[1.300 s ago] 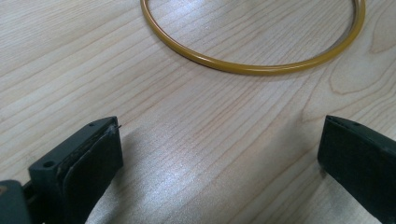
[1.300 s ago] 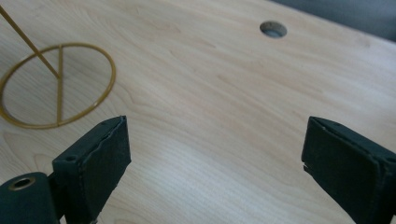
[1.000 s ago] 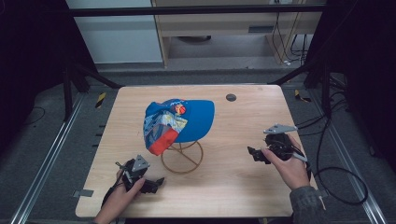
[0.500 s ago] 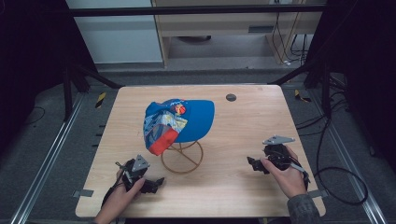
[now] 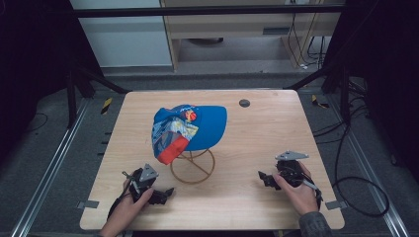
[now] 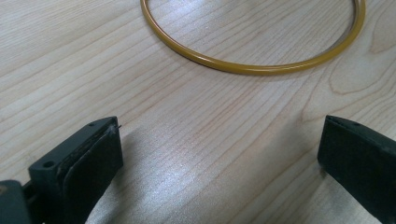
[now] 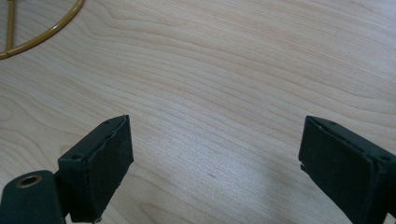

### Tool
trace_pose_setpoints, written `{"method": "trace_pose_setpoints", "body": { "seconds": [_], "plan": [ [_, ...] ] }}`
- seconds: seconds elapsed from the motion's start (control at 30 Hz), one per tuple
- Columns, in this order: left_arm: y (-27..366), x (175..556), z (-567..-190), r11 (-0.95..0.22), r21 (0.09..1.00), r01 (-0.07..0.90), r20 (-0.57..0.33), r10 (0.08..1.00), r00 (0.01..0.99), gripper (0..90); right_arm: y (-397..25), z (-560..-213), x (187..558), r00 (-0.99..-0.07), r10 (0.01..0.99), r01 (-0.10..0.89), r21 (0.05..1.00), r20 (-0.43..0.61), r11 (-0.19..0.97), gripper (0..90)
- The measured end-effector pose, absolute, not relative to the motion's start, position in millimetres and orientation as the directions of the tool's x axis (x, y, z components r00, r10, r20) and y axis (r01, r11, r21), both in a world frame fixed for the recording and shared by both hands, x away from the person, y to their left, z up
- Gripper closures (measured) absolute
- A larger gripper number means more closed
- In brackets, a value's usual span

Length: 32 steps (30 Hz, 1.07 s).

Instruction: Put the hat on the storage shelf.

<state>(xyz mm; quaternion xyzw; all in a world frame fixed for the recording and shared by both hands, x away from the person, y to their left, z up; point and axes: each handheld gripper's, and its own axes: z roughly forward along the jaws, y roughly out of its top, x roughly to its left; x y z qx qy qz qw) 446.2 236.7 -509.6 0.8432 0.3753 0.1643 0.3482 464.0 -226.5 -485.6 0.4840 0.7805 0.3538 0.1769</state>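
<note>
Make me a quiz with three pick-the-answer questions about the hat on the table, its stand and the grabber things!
1. Where is the cap?
A. flat on the table
B. perched on the wire stand
C. on the floor

2. What colour is most of the cap?
A. blue
B. green
C. black

3. How do the left gripper and the right gripper stand?
A. both wide open, holding nothing
B. both shut on the cap
C. one open, one shut

Answers:
1. B, since the high view shows the cap raised on the golden stand, whose ring base rests on the table.
2. A, since the crown and brim are blue, with a colourful patch and a red bit on one side.
3. A, since each gripper view shows bare wood between fingers that are far apart.
</note>
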Motion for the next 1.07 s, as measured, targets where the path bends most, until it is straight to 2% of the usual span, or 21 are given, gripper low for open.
{"method": "trace_pose_setpoints", "body": {
  "seconds": [0.47, 0.73, 1.07],
  "plan": [
    [236.7, 446.2, -509.6, -0.476, 0.710, 0.518, 0.016, 0.747, 0.664, 0.0, -217.1, -504.0, 466.8, -0.436, 0.897, 0.661, 0.703, 0.071, 0.265, 9.2],
    [236.7, 446.2, -509.6, -0.476, 0.710, 0.518, 0.016, 0.747, 0.664, 0.0, -212.3, -510.1, 464.0, -0.435, 0.900, 0.628, 0.718, 0.004, 0.300, 6.2],
    [236.7, 446.2, -509.6, -0.476, 0.710, 0.518, 0.016, 0.747, 0.665, 0.0, -209.1, -512.4, 460.9, -0.411, 0.912, 0.623, 0.730, -0.001, 0.282, 4.5]
  ]
}}
